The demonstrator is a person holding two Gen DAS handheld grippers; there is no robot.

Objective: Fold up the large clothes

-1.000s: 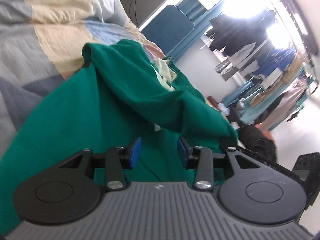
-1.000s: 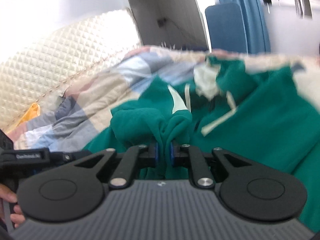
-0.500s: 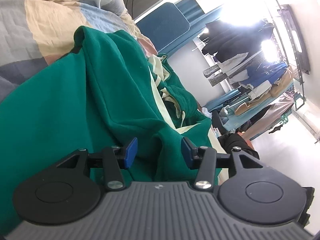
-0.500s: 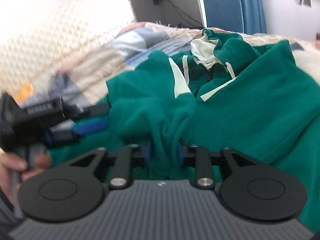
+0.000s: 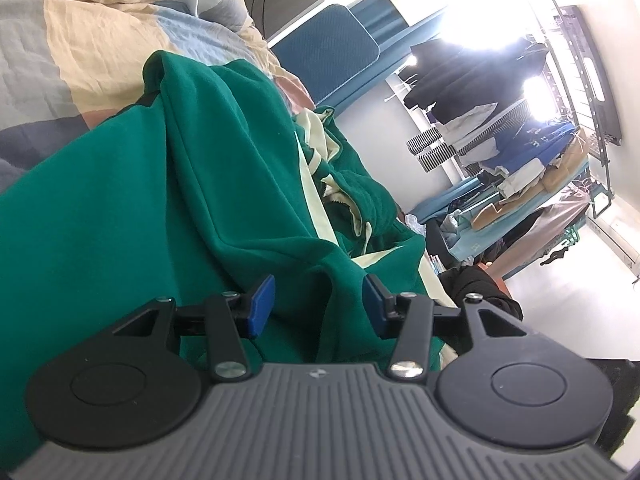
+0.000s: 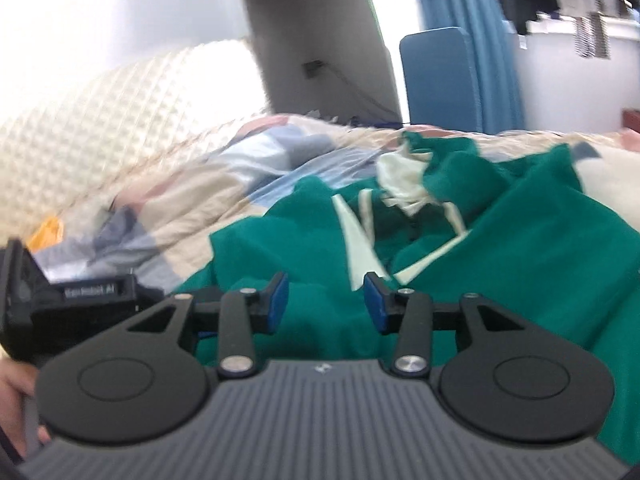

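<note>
A large green hoodie (image 5: 168,200) with cream stripes and a cream-lined hood lies rumpled on a patchwork quilt (image 5: 80,40). My left gripper (image 5: 316,304) is open, its blue pads either side of a raised green fold, not clamped. In the right wrist view the hoodie (image 6: 520,264) spreads ahead, with its hood (image 6: 404,184) at the far end. My right gripper (image 6: 322,300) is open and empty just above the green cloth. The left gripper's body (image 6: 80,300) shows at the left of that view.
The quilt (image 6: 248,168) covers a bed with a cream quilted headboard (image 6: 100,120). A blue chair (image 6: 452,76) stands past the bed. A rack of hanging clothes (image 5: 520,152) fills the room's far side. A hand (image 6: 16,384) holds the left tool.
My right gripper was shut on a bunch of green cloth; it has opened and let the cloth drop. My left gripper stayed open and moved in close over the hoodie's fold.
</note>
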